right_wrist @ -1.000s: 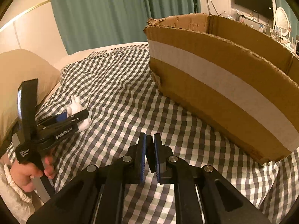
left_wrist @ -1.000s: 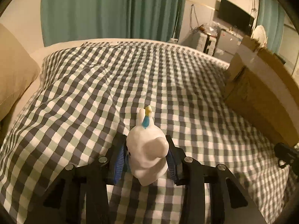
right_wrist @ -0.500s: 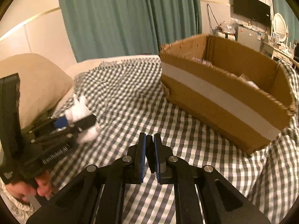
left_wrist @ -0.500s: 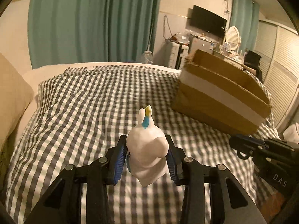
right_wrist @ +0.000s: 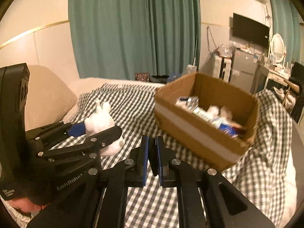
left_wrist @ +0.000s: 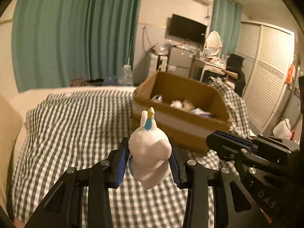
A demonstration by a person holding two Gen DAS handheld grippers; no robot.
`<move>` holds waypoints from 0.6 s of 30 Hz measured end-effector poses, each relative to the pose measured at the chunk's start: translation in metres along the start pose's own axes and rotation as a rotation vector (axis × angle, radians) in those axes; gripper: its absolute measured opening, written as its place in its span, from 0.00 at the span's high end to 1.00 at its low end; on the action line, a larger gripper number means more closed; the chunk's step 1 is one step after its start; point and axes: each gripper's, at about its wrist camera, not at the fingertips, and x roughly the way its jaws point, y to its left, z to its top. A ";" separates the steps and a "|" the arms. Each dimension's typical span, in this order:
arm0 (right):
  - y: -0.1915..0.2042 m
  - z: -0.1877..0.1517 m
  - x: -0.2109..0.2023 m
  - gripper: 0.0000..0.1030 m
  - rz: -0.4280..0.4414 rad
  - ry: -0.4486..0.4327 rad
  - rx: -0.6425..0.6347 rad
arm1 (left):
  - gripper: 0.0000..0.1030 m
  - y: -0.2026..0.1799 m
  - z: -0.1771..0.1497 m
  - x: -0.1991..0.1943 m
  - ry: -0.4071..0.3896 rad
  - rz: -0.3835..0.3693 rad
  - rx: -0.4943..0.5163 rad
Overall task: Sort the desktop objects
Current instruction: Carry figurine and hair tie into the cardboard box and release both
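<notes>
Box (left_wrist: 182, 131) contents blurred; L gripper (left_wrist: 149, 161) grips figurine (left_wrist: 150, 152).

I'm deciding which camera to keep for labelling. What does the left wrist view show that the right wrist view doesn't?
Only the left wrist view shows the yellow and blue tuft on the white figurine, and the louvered wardrobe doors.

Only the right wrist view shows the left gripper from outside.

Both show the cardboard box on the checkered bedspread.

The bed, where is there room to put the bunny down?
The checked blanket is bare from the pillow across to the cardboard box, and in front of the box too. The box is already crowded with stuff. The left gripper holds the bunny above that bare stretch.
</notes>
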 end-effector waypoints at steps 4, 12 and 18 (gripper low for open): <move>-0.017 0.019 -0.014 0.92 -0.023 -0.035 -0.002 | 0.61 -0.016 0.023 -0.001 -0.014 -0.023 0.018; -0.061 0.049 -0.011 0.92 -0.045 -0.064 0.013 | 0.61 -0.050 0.072 0.025 -0.024 -0.050 0.046; -0.106 0.065 0.021 0.92 -0.053 -0.049 0.068 | 0.61 -0.065 0.104 0.070 -0.028 -0.057 0.076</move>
